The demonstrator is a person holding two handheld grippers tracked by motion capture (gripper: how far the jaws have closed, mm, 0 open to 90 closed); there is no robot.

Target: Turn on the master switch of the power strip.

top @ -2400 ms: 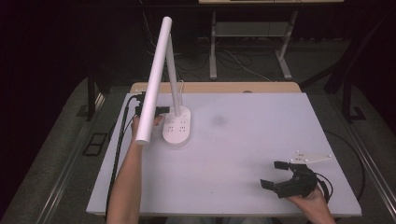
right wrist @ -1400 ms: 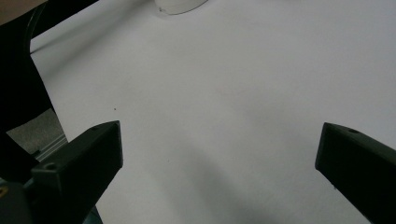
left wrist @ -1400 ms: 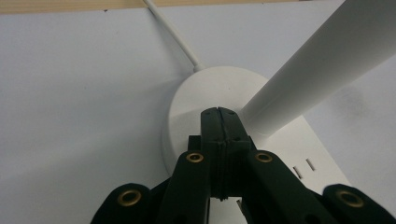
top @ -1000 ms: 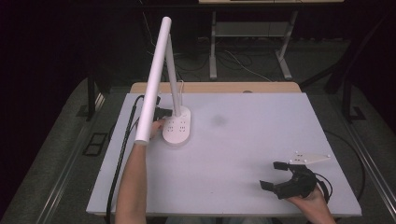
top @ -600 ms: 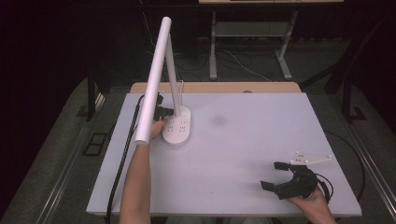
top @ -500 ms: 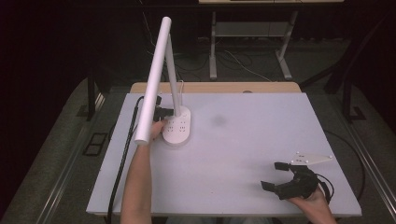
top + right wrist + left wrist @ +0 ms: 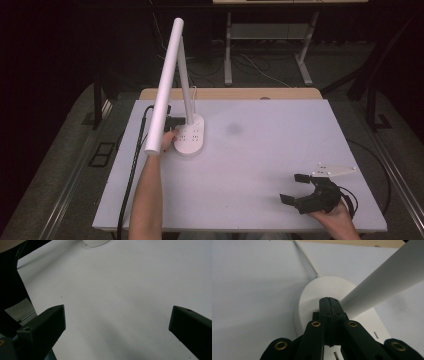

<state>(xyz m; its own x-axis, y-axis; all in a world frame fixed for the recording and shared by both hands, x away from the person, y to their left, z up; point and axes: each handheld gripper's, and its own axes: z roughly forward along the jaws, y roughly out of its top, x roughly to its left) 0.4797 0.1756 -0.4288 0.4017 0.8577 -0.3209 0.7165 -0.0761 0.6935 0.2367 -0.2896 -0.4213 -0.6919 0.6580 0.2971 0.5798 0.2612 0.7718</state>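
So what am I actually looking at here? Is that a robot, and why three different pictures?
No robot: a person holds a two-jaw gripper in each hand. The high view looks down from above on a white table. On it stands a white desk lamp with an oval base and a long tilted light bar.

The other two pictures come from small cameras riding on the grippers. In the left gripper view, the left gripper has its jaws pressed together, with the tip right at the lamp's base; whether it touches, I cannot tell. In the right gripper view, the right gripper is spread wide open over bare table, holding nothing.
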